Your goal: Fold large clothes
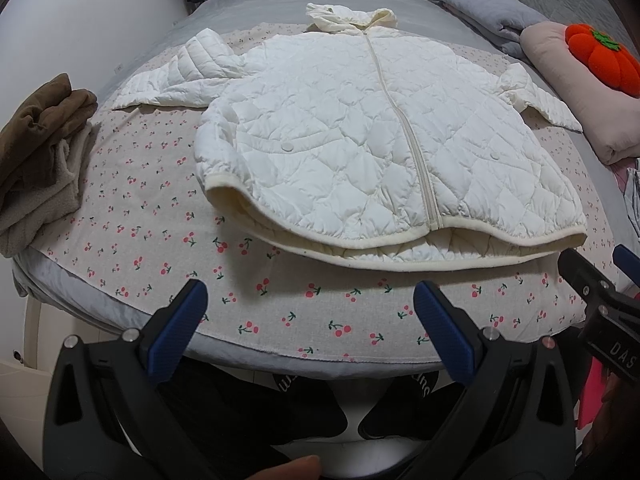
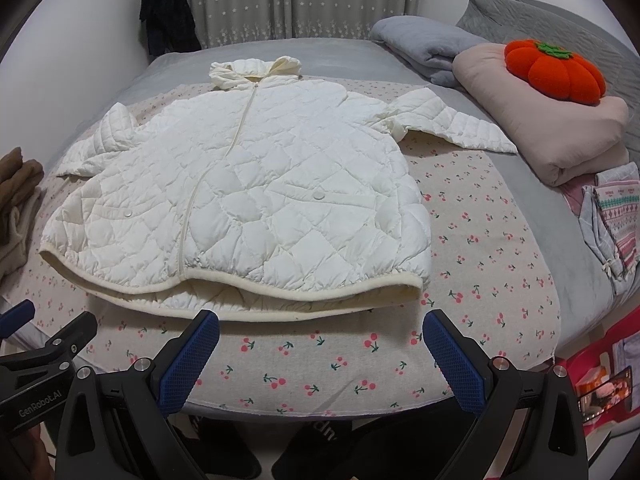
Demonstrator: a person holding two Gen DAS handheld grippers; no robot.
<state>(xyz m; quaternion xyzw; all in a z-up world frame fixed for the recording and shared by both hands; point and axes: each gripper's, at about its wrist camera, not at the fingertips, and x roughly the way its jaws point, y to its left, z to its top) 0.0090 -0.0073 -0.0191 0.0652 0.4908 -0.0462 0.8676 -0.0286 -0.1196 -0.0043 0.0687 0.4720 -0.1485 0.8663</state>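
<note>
A white quilted hooded jacket [image 1: 360, 140] lies front up and zipped on the cherry-print sheet [image 1: 160, 240], hem toward me, both sleeves spread out to the sides; it also shows in the right wrist view [image 2: 248, 192]. My left gripper [image 1: 310, 304] is open and empty, hovering over the bed's near edge just short of the hem. My right gripper [image 2: 320, 332] is open and empty, close to the hem's right half. The right gripper shows at the right edge of the left wrist view [image 1: 600, 268].
A brown and beige garment pile [image 1: 40, 152] lies on the bed's left edge. A folded pink quilt [image 2: 560, 132] with an orange pumpkin cushion [image 2: 554, 70] and grey bedding [image 2: 424, 40] sit at the right. A patterned garment [image 2: 616, 220] lies at the far right.
</note>
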